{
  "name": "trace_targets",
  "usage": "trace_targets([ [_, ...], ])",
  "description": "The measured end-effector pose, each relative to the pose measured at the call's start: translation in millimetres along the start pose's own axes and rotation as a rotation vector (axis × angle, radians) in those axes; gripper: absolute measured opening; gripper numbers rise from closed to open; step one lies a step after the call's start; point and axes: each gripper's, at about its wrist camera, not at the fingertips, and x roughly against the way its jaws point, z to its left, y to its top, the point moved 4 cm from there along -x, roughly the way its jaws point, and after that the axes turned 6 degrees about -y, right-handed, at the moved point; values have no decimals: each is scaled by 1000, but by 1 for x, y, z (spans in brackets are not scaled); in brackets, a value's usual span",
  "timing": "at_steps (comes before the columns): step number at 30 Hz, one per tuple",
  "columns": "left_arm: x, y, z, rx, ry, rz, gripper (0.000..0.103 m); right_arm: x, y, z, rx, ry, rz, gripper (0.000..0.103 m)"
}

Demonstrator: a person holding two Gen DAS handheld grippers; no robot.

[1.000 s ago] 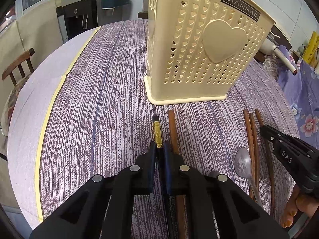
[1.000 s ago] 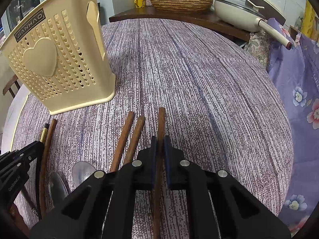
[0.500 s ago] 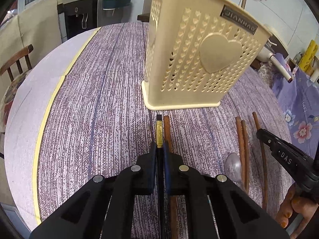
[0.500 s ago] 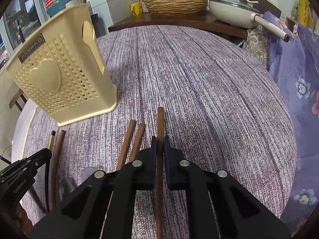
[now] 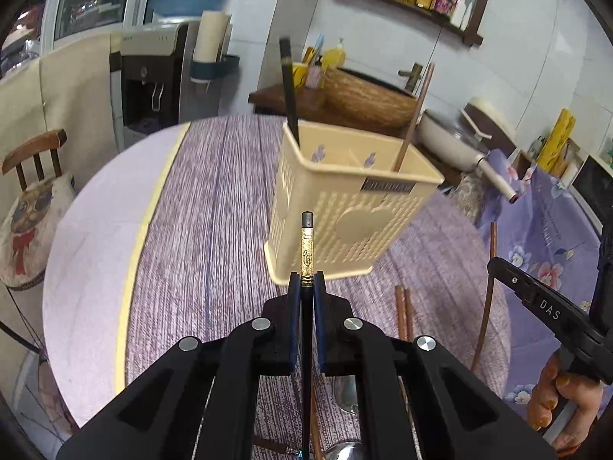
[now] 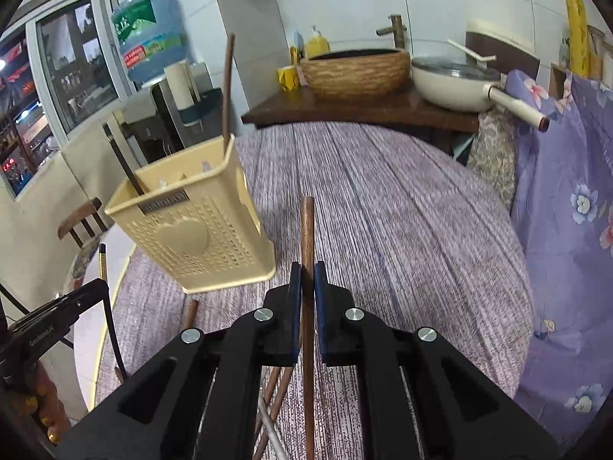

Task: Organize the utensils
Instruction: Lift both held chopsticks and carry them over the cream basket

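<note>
My left gripper (image 5: 306, 280) is shut on a black chopstick with a gold band (image 5: 307, 247), lifted above the purple table. My right gripper (image 6: 306, 272) is shut on a brown wooden chopstick (image 6: 307, 230), also raised. The cream perforated utensil holder (image 5: 350, 199) stands ahead of both; a black chopstick (image 5: 288, 84) and a brown one (image 5: 415, 115) stand in it. The same holder (image 6: 199, 237) is left of centre in the right wrist view. Brown chopsticks (image 5: 404, 312) and a metal spoon (image 5: 345, 395) lie on the table below.
The round table has a purple striped cloth (image 6: 402, 230). A wooden side counter behind holds a woven basket (image 6: 354, 71) and a white pan (image 6: 456, 82). A wooden chair (image 5: 32, 161) stands left; a floral purple cloth (image 6: 567, 207) hangs at right.
Both grippers rose off the table with their chopsticks, and the views tilted up; the holder's open top and the room behind came into sight.
</note>
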Motion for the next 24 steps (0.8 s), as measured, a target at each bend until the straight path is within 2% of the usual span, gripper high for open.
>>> trace_targets([
  [10, 35, 19, -8, -40, -17, -80, 8, 49, 18, 4, 36, 33, -67, 8],
  [24, 54, 32, -12, -62, -15, -117, 8, 70, 31, 17, 65, 69, -89, 8],
])
